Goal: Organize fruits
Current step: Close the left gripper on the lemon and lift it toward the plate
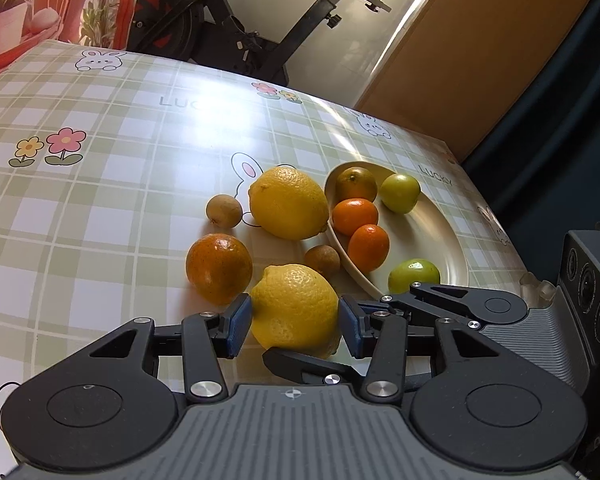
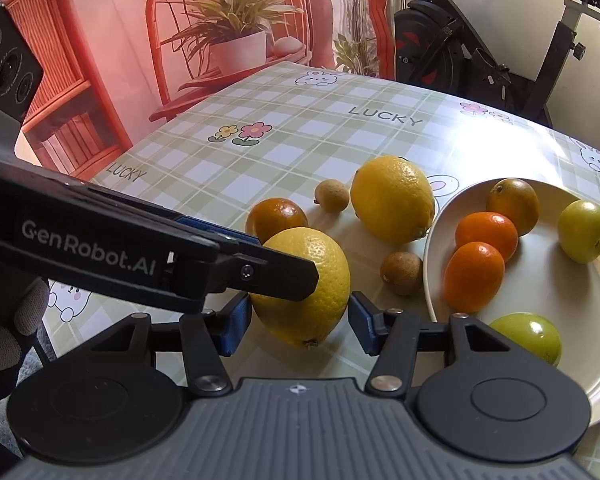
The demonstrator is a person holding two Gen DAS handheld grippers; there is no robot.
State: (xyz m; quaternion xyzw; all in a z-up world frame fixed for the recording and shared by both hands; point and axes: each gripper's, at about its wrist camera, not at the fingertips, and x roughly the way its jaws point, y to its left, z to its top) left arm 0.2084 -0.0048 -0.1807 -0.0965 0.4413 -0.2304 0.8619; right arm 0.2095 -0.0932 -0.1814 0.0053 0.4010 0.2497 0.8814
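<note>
Lemon between spread left gripper pads, unclamped.

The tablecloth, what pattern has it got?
The tablecloth is green-and-white check with bunnies and flowers, clearest in the right wrist view.

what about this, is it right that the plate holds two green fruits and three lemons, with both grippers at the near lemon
No: the plate holds two green fruits and three orange fruits, not lemons (right wrist view). Left gripper and right gripper are at the near lemon.
</note>
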